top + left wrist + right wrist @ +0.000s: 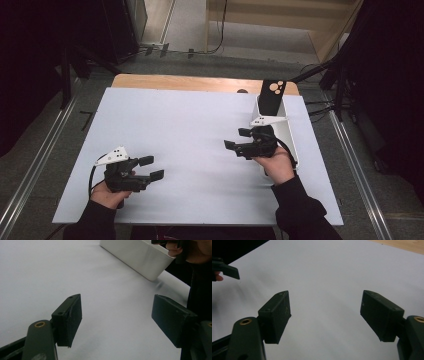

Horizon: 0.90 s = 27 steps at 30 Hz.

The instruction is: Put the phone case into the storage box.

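Observation:
My left gripper [152, 168] rests low over the near left of the white table sheet [190, 135], held by a hand in a dark sleeve. Its jaws stand wide apart in the left gripper view [117, 315] with only bare sheet between them. My right gripper [235, 138] hovers at the right, just left of a white bin [291, 142], pointing left. In the right gripper view [325, 315] its jaws are also apart and hold nothing.
A black flat object with tan circles [272, 95] stands upright in the far end of the bin. The bin's corner [140, 257] lies ahead of the left gripper. A wooden table edge [200, 82] runs along the back. Dark stands and cables surround the table.

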### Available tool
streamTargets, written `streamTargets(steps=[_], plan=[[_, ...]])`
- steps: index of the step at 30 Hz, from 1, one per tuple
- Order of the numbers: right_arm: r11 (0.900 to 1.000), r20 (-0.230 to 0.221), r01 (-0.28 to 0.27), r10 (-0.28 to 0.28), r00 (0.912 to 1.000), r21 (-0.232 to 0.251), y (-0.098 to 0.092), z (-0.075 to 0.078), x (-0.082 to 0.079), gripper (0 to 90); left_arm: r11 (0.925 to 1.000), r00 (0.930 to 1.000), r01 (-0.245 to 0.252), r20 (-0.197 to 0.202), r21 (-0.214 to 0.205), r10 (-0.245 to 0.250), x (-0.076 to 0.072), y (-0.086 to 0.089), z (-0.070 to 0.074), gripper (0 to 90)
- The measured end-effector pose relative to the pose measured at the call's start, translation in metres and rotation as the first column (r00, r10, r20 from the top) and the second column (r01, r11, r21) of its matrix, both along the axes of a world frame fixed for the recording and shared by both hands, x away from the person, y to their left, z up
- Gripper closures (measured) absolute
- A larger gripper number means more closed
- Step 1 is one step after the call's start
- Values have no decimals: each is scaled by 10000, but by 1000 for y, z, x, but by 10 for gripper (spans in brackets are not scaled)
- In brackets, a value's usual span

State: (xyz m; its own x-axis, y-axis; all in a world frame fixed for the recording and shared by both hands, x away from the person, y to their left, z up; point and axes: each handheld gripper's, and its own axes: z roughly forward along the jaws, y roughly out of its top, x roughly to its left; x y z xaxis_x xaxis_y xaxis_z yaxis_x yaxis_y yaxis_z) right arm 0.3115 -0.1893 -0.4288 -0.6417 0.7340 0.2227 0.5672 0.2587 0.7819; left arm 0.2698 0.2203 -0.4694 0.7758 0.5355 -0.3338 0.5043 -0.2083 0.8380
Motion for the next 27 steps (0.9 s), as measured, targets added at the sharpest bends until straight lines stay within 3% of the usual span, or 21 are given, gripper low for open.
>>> streamTargets(steps=[4,27], plan=[[9994,155,-352,352,9993,-21,1,-5,-5,227,10000,10000,-1,29,-77,1,0,0,0,242],[9939,-198,-1096,1098,9938,130,7,-17,-42,227,9999,10000,40,11,-103,-40,0,-1,1,242]])
